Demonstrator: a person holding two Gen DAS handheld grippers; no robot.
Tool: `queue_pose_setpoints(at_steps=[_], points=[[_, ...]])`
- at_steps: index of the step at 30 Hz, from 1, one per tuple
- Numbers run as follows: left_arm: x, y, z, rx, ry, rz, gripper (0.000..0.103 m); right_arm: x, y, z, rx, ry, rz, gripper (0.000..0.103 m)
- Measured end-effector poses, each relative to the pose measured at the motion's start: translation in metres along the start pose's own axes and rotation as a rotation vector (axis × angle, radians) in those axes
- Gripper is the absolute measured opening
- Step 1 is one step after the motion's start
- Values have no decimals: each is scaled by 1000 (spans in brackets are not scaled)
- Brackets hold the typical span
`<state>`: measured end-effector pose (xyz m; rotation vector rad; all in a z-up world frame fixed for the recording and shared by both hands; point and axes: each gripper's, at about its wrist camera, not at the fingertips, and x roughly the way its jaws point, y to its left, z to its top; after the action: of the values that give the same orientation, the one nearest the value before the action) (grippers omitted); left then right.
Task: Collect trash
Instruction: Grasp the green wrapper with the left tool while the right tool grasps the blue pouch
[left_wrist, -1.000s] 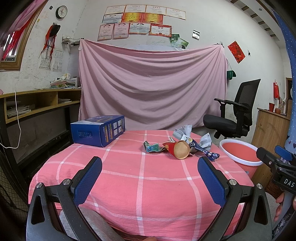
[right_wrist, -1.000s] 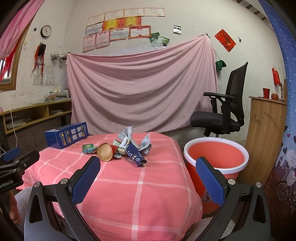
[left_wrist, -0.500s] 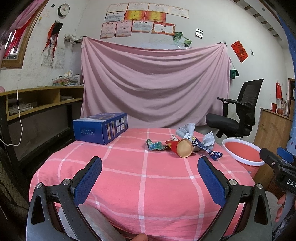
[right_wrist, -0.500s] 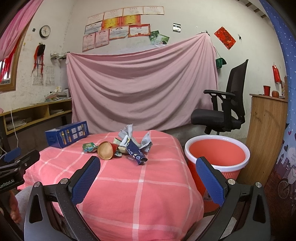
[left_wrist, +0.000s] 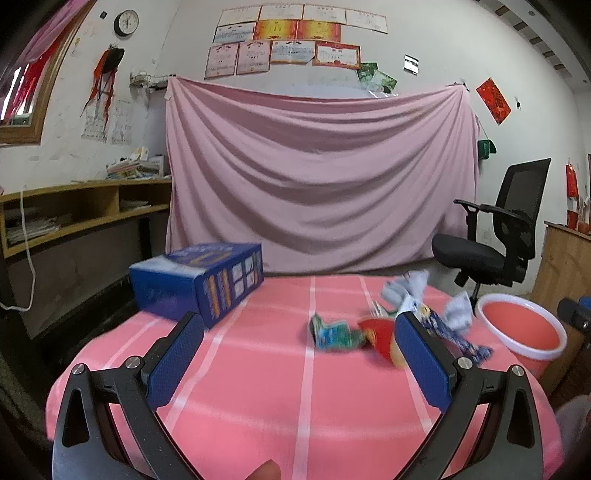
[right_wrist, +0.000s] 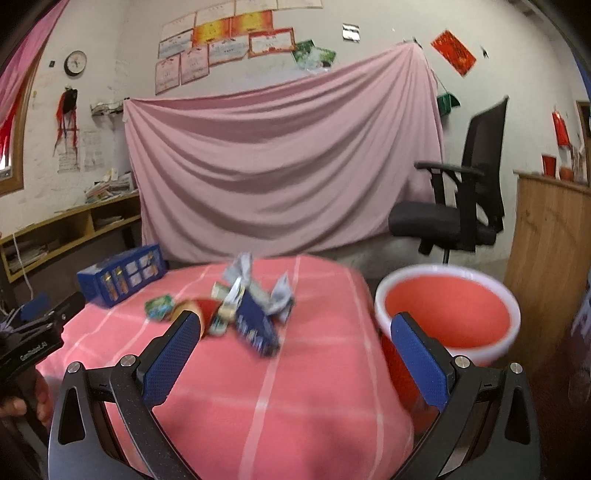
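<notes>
The table (right_wrist: 229, 398) fills the lower middle of the right view, the bucket (right_wrist: 447, 317) stands beside it at the right, and the trash (right_wrist: 255, 306) lies in a small pile at centre. Both the right gripper (right_wrist: 291, 354) and the left gripper (left_wrist: 295, 358) have fingers wide apart and hold nothing. It is better to take one wrapper alone, from its edge, low to the cloth.

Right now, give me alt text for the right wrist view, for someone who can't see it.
The open right gripper hovers over a pink checked tablecloth, aimed at a blurred pile of crumpled wrappers. A red bucket stands just right of the table, a blue box lies far left.
</notes>
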<state>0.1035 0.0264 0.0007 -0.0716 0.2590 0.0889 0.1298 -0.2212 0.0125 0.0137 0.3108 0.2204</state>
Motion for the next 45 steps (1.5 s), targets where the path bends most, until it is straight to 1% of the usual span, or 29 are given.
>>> queue_pose_setpoints(at_steps=[2,5,7,9,11,13,15,16,20,21,22,23,24,25,26,28,29,30,31,35,37,40,41,42,43,44,45], points=[[15,0,4,13,-20,1,101,12,2,8,-27,-38,11,103],[34,0,8,36,-39,5,101,30,5,17,-54,-77,73,103],[46,0,9,44,-38,3,101,45,8,23,-82,-80,107,103],[57,3,8,42,-20,-4,101,62,11,27,-112,-57,132,103],[66,6,7,31,12,1,101,80,15,29,-137,-15,162,103],[77,10,5,20,56,11,101,94,20,28,-162,16,159,103],[87,11,2,17,112,8,101,105,22,27,-170,48,177,103],[93,12,0,18,142,11,101,109,23,27,-172,57,186,103],[106,14,-6,14,215,-2,101,118,23,26,-200,85,188,102],[108,15,-7,11,220,-5,101,121,24,26,-200,98,195,96],[109,14,-7,7,226,-8,100,125,24,24,-199,116,204,87],[110,14,-8,3,237,-17,100,128,25,24,-201,132,206,84],[114,15,-9,2,257,-36,97,132,25,23,-203,154,218,79],[115,15,-11,2,275,-51,90,135,26,22,-203,172,234,74],[118,13,-11,5,298,-61,87,137,27,21,-205,185,241,72],[123,11,-13,13,330,-78,73,146,29,18,-211,244,254,69],[125,11,-14,16,340,-86,71,150,30,16,-211,266,264,67],[127,10,-14,15,350,-95,67,153,30,14,-210,284,277,57],[128,10,-15,12,361,-106,64,156,30,13,-207,304,288,52],[138,16,-18,-30,420,-151,55,170,27,7,-190,391,320,50],[142,19,-19,-59,452,-161,46,174,29,5,-192,416,327,50],[147,27,-19,-106,495,-180,37,181,33,0,-210,463,319,49],[148,28,-18,-113,499,-185,36,183,35,-2,-217,476,321,47],[148,29,-17,-118,497,-194,34,185,37,-3,-221,487,325,39],[147,29,-16,-116,497,-198,29,187,38,-5,-226,501,331,33],[146,29,-16,-109,498,-195,25,188,39,-6,-231,509,328,33],[146,27,-16,-100,498,-189,16,188,40,-6,-235,509,327,33]])
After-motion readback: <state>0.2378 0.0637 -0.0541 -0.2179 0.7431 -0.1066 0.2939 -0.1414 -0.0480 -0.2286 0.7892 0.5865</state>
